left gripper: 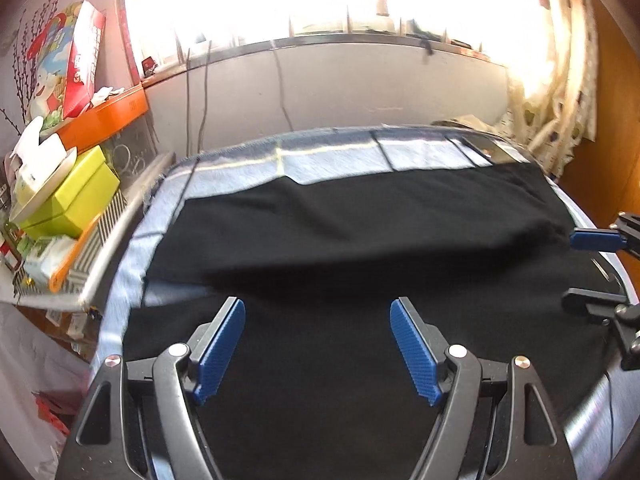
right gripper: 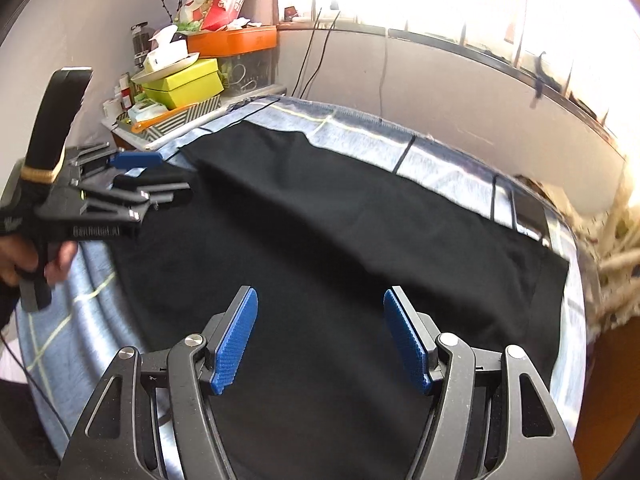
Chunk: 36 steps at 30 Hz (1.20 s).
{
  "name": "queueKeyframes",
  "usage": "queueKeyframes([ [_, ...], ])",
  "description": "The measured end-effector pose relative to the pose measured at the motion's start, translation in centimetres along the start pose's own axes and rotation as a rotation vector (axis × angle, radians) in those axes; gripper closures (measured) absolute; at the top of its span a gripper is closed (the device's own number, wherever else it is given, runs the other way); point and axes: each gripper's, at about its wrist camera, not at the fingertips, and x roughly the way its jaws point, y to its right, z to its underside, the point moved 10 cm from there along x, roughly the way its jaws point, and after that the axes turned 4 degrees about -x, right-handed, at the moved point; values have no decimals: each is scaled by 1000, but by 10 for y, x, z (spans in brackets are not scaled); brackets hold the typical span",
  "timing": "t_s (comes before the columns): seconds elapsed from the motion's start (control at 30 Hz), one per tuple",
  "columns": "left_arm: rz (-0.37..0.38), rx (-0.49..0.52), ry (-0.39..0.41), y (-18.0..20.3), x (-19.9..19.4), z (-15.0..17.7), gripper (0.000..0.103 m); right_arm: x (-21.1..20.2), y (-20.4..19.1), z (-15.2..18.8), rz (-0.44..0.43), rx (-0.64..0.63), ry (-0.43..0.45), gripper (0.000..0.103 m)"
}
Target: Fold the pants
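Black left gripper (right gripper: 160, 176) body reads "GenRobot.AI" beside the black pants (right gripper: 340, 240).

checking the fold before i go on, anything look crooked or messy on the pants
The black pants lie folded on the blue blanket, but a loose ridge of raised cloth runs across the middle instead of lying flat. Both grippers, left and right, have open jaws and hold nothing.

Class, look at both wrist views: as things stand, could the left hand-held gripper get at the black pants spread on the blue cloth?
Probably yes. The left hand-held gripper is open right above the black pants, with nothing lying between its fingers and the fabric.
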Motion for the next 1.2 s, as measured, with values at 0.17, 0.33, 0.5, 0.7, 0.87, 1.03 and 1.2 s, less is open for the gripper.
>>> queueKeyframes([
  [0.17,-15,-31,-2,-30,36,-38,26,38,36,-25,-27,-4,-30,37],
  [0.33,-23,-33,-25,-45,82,-69,26,83,70,-49,-33,-30,-66,37],
  [0.5,-26,-31,-66,-54,137,-88,26,127,101,-65,-48,-33,-102,37],
  [0.7,-24,-45,-125,-63,189,-98,26,176,131,-72,-71,-21,-158,37],
  [0.87,-35,-31,-143,-64,206,-92,24,188,136,-70,-105,-2,-161,40],
  [1.03,14,9,-145,-49,201,-90,65,181,126,-71,-118,-57,-153,93],
  [1.2,-35,129,-126,-23,197,-89,100,174,120,-73,-67,-106,-139,95],
])
